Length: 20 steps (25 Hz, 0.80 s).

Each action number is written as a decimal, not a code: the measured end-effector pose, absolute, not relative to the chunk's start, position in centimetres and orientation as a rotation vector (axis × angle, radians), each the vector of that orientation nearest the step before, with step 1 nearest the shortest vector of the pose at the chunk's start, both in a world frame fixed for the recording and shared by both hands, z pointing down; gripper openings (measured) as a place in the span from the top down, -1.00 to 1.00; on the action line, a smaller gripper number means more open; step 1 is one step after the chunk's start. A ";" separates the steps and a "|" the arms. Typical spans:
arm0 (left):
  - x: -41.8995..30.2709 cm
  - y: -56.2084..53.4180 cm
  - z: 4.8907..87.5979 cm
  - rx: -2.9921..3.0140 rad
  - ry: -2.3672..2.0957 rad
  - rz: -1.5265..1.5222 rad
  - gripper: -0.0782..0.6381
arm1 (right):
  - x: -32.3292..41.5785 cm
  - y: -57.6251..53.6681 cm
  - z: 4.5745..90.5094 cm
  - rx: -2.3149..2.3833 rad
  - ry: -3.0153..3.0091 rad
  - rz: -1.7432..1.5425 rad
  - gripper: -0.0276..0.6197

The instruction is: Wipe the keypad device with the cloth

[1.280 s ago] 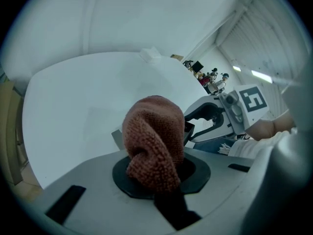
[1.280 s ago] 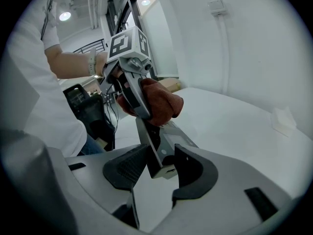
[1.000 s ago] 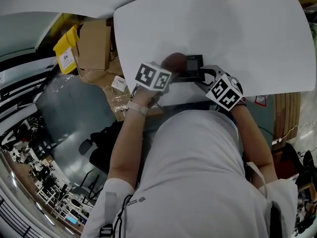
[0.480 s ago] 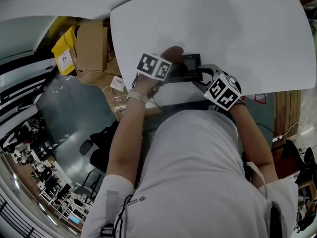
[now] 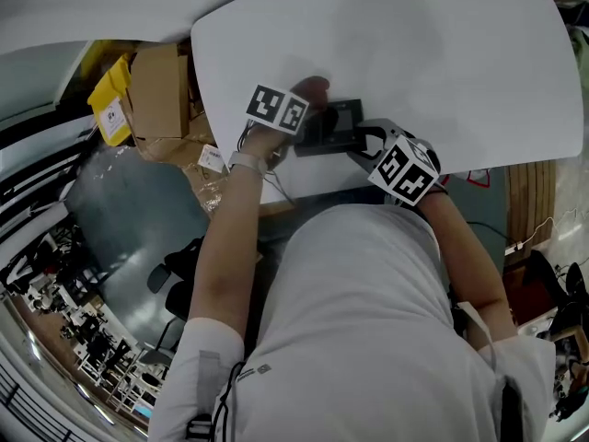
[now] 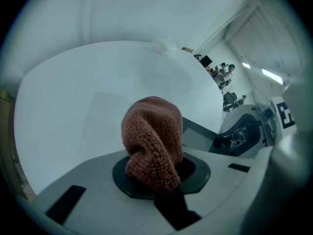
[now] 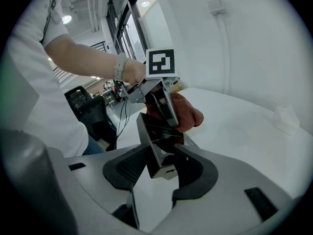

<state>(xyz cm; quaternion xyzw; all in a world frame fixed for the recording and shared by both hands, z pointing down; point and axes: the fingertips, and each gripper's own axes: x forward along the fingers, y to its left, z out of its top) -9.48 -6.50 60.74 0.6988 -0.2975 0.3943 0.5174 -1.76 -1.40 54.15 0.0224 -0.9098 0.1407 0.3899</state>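
Observation:
The keypad device (image 5: pixel 333 127) is a black box with a small screen, held near the front edge of the white table (image 5: pixel 442 63). My right gripper (image 5: pixel 363 142) is shut on its near end; the device (image 7: pixel 157 148) sits tilted between the dark pads (image 7: pixel 195 173) in the right gripper view. My left gripper (image 5: pixel 302 107) is shut on a bunched brown cloth (image 5: pixel 314 88). The cloth (image 7: pixel 188 114) rests at the device's far upper end. In the left gripper view the cloth (image 6: pixel 152 143) fills the jaws and hides most of the device (image 6: pixel 198 129).
Cardboard boxes (image 5: pixel 156 90) and a yellow pack (image 5: pixel 110 109) stand on the floor left of the table. A small white object (image 7: pixel 286 116) lies on the far tabletop. The person's torso and a chair (image 7: pixel 83 104) crowd the near side.
The left gripper has carried the cloth from the device's left side toward its far end. The right gripper has kept hold of the device throughout.

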 end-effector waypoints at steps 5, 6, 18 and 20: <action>-9.4 -7.3 61.8 1.668 -0.727 0.990 0.60 | -1.7 -1.3 54.3 0.057 -2.318 0.362 0.39; -9.4 -7.5 62.0 1.667 -0.730 0.995 0.60 | -1.7 -1.3 54.3 0.056 -2.319 0.363 0.39; -9.4 -8.7 62.7 1.661 -0.769 0.979 0.60 | -1.6 -1.4 54.3 0.068 -2.321 0.361 0.39; -9.3 -8.6 62.4 1.665 -0.767 0.957 0.60 | -1.6 -1.3 54.2 0.068 -2.321 0.357 0.39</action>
